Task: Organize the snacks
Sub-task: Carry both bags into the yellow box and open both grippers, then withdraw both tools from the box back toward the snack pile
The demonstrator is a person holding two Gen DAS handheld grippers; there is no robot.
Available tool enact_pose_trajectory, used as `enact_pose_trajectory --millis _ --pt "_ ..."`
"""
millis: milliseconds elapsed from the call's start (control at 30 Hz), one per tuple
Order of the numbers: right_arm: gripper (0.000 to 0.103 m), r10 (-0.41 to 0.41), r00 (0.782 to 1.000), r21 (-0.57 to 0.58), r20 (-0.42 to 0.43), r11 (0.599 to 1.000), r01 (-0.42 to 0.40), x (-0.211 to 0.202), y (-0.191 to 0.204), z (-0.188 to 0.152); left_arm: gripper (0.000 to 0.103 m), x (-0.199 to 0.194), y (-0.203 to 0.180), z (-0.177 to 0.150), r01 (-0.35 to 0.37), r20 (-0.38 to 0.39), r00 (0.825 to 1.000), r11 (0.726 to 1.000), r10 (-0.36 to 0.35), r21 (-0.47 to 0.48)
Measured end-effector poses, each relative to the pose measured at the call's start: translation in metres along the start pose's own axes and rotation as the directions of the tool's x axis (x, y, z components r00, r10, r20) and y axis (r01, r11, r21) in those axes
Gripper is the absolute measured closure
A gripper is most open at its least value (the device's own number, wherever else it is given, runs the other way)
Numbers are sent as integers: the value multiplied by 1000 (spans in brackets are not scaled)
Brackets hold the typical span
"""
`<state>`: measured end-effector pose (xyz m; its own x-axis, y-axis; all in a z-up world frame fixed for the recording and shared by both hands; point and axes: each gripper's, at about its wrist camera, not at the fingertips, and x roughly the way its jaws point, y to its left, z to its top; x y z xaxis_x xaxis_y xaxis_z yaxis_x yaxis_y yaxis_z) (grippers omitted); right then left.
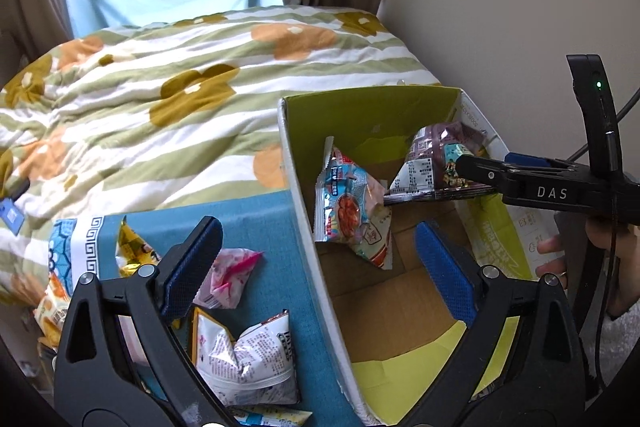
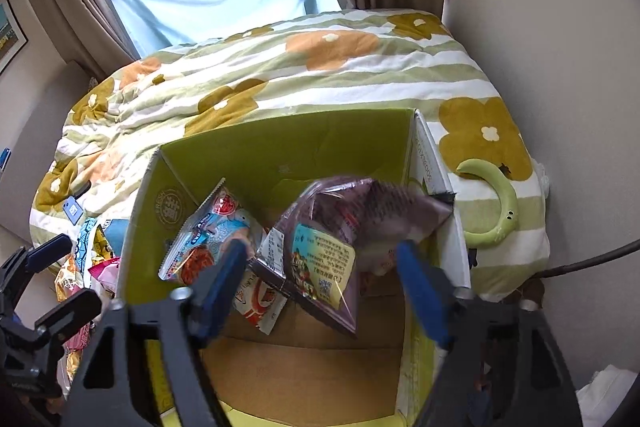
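Note:
An open cardboard box (image 1: 308, 247) (image 2: 280, 155) with a green lining stands on the bed. A blue and red snack packet (image 1: 352, 215) (image 2: 212, 239) leans inside it near the left wall. A purple packet (image 1: 436, 163) (image 2: 352, 227), blurred, hangs tilted over the box floor between the wide-apart fingers of my right gripper (image 2: 324, 291) (image 1: 480, 167); the pads do not press on it. My left gripper (image 1: 318, 267) (image 2: 60, 277) is open, straddling the box's left wall, with nothing in it. Loose packets lie left of the box: a pink one (image 1: 228, 279) and a white printed one (image 1: 248, 359).
The loose packets rest on a teal surface (image 1: 260, 227) beside the box. A flowered quilt (image 1: 160, 87) covers the bed behind. A wall (image 1: 500, 7) stands close on the right. A green ring (image 2: 500, 211) lies on the quilt right of the box. A hand (image 1: 560, 255) shows at the box's right.

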<state>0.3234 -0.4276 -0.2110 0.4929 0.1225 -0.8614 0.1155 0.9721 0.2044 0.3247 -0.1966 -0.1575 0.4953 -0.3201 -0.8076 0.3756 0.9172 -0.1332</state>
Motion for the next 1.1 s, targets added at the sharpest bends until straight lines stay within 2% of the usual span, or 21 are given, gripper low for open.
enact_pose_trajectory --millis 100,300,633,800,933,1033,1100 --pt "0 20 1000 30 5 999 -20 -2 -5 -9 6 -7 1 -5 -13 5 1000 1000 14 -12" --pt "0 19 999 -3 45 1000 -19 -25 -1 -16 6 -31 -3 -10 -29 40 999 999 30 -26" --pt "0 17 977 -91 214 996 2 -117 22 -34 6 -116 -12 -33 -59 178 982 998 64 -34" --pt "0 27 954 -113 298 994 7 -168 32 -62 4 -171 -6 -65 -60 258 963 995 79 -82" --pt "0 44 938 -137 345 991 4 -199 43 -91 0 -218 7 -102 -90 326 937 987 129 -132" --pt "0 67 927 -159 368 987 -8 -214 51 -115 0 -245 19 -132 -137 337 922 975 191 -175" --pt "0 99 923 -175 372 984 -36 -219 57 -129 0 -259 28 -150 -171 321 919 966 227 -194"
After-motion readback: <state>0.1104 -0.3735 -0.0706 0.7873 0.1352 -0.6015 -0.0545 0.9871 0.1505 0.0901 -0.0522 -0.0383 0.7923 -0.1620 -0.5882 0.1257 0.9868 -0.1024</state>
